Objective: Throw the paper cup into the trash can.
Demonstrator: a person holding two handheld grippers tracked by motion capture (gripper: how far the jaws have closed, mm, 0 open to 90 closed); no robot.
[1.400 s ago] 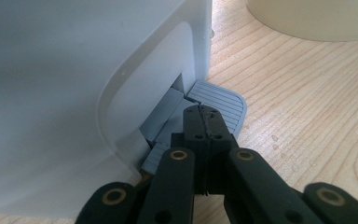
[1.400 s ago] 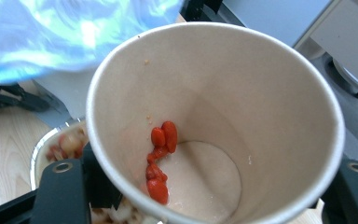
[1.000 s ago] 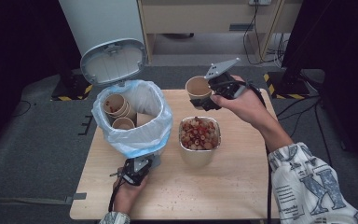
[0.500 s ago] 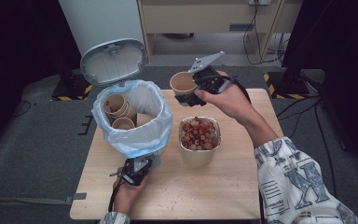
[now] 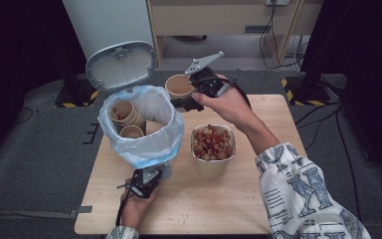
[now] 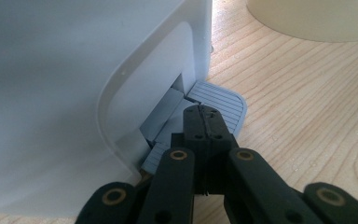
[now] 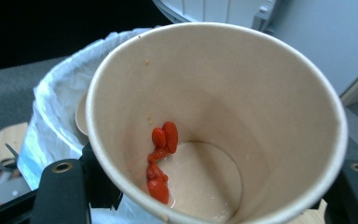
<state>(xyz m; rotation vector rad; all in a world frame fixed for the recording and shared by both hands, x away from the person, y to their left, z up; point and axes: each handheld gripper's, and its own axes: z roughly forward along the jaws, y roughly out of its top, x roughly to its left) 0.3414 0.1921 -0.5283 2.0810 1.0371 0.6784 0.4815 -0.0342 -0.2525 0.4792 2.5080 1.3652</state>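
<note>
Right tongs [image 5: 186,102] stand clamped on a paper cup [image 5: 179,85], held above the worktop [image 5: 258,199] just beside the rim of the bag-lined pedal bin [image 5: 144,134]; red berries [image 7: 161,154] cling inside the cup. Left tongs [image 6: 204,119] are together, pressed on the bin's grey pedal [image 6: 221,100], and the lid [image 5: 122,64] stands raised. Foil container [image 5: 213,144] of berries sits near the bin.

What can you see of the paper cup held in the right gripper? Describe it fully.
The paper cup is tan, plain and open-topped, with a rolled rim. The right gripper clamps it in its jaws, tilted, in the air beside the lined bin. Inside, a few red berries stick to the wall and base in a wet smear; otherwise it is empty.
</note>
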